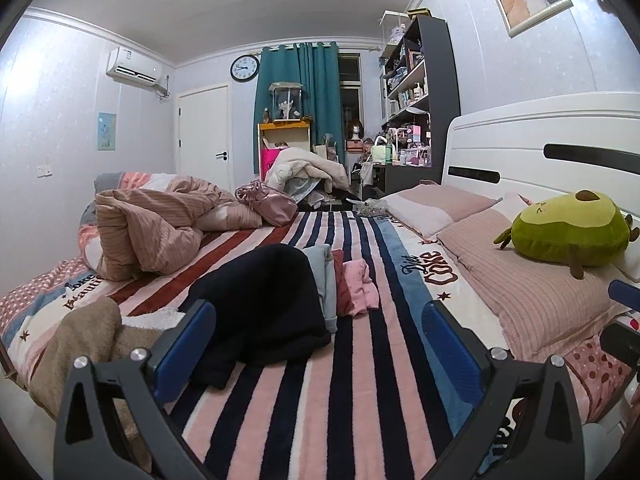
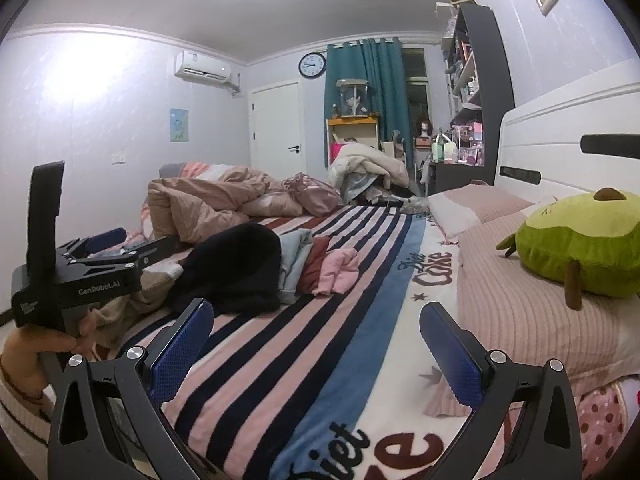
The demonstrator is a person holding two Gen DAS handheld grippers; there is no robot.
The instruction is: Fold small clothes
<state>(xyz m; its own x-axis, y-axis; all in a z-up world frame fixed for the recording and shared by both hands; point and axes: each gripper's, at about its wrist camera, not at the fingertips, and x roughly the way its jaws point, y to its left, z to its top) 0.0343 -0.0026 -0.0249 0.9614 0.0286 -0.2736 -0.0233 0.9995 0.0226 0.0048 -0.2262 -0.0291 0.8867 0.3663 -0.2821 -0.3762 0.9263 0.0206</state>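
Clothes lie in a loose row on the striped blanket (image 1: pixel 360 380), straight ahead of the left gripper (image 1: pixel 320 344) and ahead and to the left of the right gripper (image 2: pixel 316 344). Nearest the left gripper's fingers is a black garment (image 1: pixel 264 300), bunched in a mound, its near edge just beyond the left-hand blue pad (image 1: pixel 188 348). Behind it, touching, sits a grey-blue garment (image 1: pixel 324 280), then a dark red one (image 1: pixel 340 280), then a crumpled pink one (image 1: pixel 360 288) at the far right end of the row. A tan fleece piece (image 1: pixel 88 344) lies to the left of the left gripper, beside the black garment.

Both tongs stand wide, with nothing between their pads. The left gripper hovers low over the blanket, close to the black garment but not touching it. The right gripper hangs over bare blanket, well apart from the clothes; the right wrist view also shows the left gripper off to its left, held in the person's left hand (image 2: pixel 36 356).

Right of both grippers, two pink ribbed pillows (image 1: pixel 532 292) rest against a white headboard (image 1: pixel 560 140), with a green avocado plush (image 1: pixel 568 232) lying on them. Farther ahead and left, a rumpled pink duvet (image 1: pixel 152 232) is heaped on the bed.
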